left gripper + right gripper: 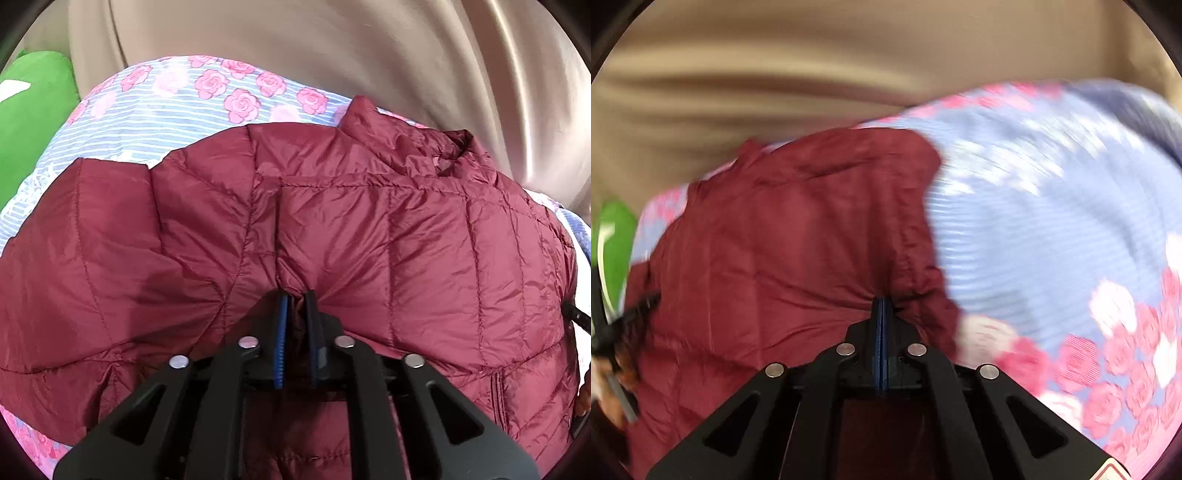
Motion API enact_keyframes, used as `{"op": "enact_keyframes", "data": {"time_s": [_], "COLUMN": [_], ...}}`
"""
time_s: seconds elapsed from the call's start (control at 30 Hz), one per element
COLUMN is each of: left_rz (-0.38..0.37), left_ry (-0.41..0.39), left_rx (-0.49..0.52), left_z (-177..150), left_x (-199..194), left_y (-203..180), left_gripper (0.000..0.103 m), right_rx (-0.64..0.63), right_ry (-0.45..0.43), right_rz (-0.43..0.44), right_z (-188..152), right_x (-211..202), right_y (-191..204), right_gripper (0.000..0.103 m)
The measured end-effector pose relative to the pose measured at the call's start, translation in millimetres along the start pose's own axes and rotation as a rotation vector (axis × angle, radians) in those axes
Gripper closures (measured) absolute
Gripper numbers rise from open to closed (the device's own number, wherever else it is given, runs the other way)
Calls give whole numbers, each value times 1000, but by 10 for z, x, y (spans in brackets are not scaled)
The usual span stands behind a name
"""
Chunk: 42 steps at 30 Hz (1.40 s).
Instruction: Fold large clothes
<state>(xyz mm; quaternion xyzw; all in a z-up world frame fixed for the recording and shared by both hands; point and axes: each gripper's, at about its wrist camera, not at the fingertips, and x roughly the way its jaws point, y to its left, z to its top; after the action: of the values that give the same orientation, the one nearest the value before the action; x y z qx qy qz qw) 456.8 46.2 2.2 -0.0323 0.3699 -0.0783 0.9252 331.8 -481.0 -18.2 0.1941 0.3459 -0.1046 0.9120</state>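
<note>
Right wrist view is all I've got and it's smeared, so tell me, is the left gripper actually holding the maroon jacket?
Observer: Yes. The left gripper is shut on a fold of the maroon jacket; fabric bunches between its fingers.
Operator: Can you make out the collar?
Observer: In the left wrist view the collar sits at the jacket's far right, standing up rumpled.
Operator: What's beyond the jacket on the left?
Observer: A green cushion lies past the rose-print sheet.
Operator: And my right gripper?
Observer: The right gripper is shut on the jacket's edge.
</note>
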Motion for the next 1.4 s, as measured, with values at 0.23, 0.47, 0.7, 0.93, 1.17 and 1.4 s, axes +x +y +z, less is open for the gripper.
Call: {"op": "enact_keyframes", "data": {"time_s": [0.23,0.47,0.7,0.93,1.17,1.4], "left_rz": [-2,-25,-24,-38,-33,181], "left_ry": [2,0,1,-9,-45,-80], "left_rx": [-4,-19,-21,-18,-198,-508], "left_z": [4,-7,-22,-27,-317,-938], "left_x": [15,9,-4,-16,-706,-1708], "left_y": [-18,13,10,-8,652,2309], "left_gripper": [90,88,88,78,42,25], "right_rx": [-25,-58,-88,17,-137,-86], "right_ry": [-98,-59,-145,-99,-73,40], "right_rz": [-35,-109,-46,-153,-125,-29], "right_z": [326,430,794,853,210,-861], "right_x": [-172,406,149,607,-224,-863], "right_y": [353,375,676,358,531,222], "right_gripper": [92,103,94,102,83,74]}}
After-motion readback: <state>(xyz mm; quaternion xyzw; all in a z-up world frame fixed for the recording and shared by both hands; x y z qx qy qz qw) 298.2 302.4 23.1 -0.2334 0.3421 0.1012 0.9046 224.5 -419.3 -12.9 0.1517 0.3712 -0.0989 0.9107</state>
